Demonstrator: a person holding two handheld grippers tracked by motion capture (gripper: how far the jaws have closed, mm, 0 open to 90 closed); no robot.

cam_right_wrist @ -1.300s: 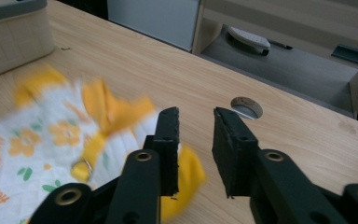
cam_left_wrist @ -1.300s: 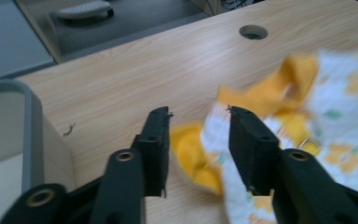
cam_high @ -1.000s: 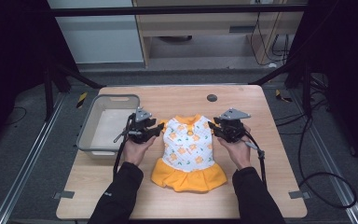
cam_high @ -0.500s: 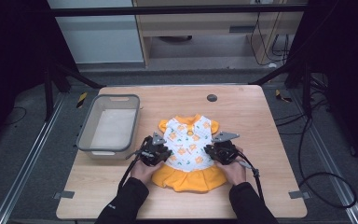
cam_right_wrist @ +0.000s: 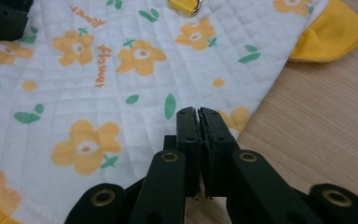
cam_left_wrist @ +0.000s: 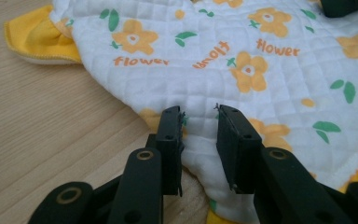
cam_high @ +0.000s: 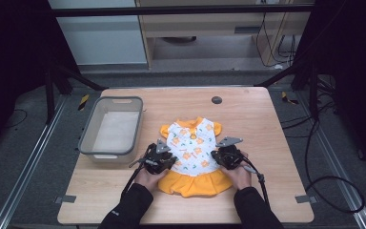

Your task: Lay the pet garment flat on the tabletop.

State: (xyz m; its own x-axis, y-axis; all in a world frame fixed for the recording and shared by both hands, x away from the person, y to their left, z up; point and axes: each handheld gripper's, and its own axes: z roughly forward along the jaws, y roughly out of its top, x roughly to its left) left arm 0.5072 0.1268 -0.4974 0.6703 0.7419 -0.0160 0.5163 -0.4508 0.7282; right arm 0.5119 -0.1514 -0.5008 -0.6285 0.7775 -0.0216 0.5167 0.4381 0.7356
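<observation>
A small dress (cam_high: 193, 148) lies flat on the wooden table (cam_high: 267, 124), white quilted top with orange flowers, orange skirt toward me. My left gripper (cam_high: 173, 161) rests at the left side of its waist. In the left gripper view its jaws (cam_left_wrist: 199, 112) stand apart astride the cloth's (cam_left_wrist: 242, 56) edge; they have just been opening a little, with cloth between them. At the waist's right side my right gripper (cam_high: 214, 155) has its jaws (cam_right_wrist: 198, 112) pressed together on a thin pinch of the dress (cam_right_wrist: 121, 60) edge.
A grey plastic bin (cam_high: 88, 138) stands left of the dress, close to my left hand. A small black disc (cam_high: 216, 100) sits in the table near its far edge. Bare wood lies right of the dress and along the front edge.
Both hands came down and back toward me, from the dress's shoulders to its waist. For the last half second they have stayed there.
</observation>
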